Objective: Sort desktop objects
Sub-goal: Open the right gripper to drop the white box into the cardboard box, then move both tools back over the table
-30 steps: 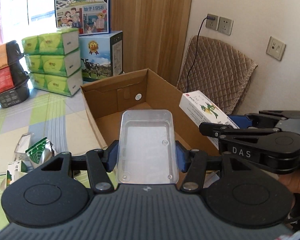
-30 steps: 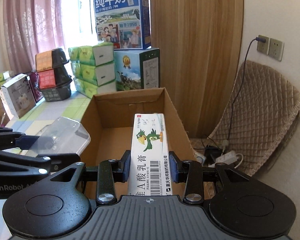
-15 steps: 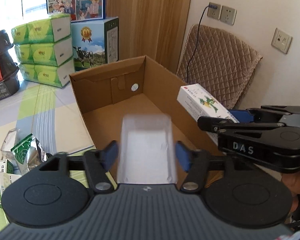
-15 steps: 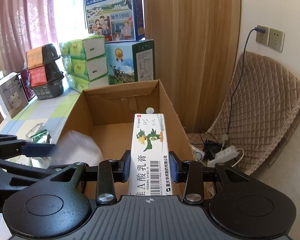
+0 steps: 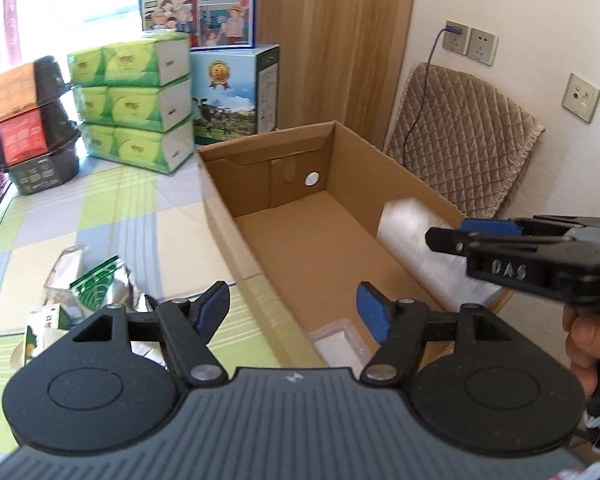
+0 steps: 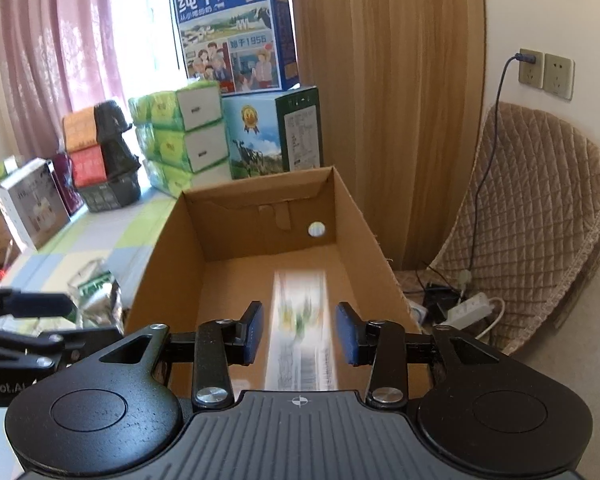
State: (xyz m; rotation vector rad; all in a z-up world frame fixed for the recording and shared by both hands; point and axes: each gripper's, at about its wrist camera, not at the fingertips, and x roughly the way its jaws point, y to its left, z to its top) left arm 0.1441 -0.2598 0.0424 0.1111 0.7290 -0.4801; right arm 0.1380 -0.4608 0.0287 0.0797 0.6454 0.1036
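An open cardboard box stands on the checked tablecloth, and both grippers hover over its near end. My left gripper is open; the clear plastic container lies on the box floor just below it. My right gripper is open too. The white ointment carton shows as a blur between and below its blue pads, loose inside the cardboard box. In the left wrist view the same carton is a white smear beside the right gripper.
Foil packets and a small green-white carton lie on the table left of the box. Tissue packs, milk cases and black baskets stand behind. A quilt-covered chair and a power strip are on the right.
Both grippers have opened. The clear container dropped from the left one onto the box floor, and the ointment carton has slipped out of the right one and is falling.
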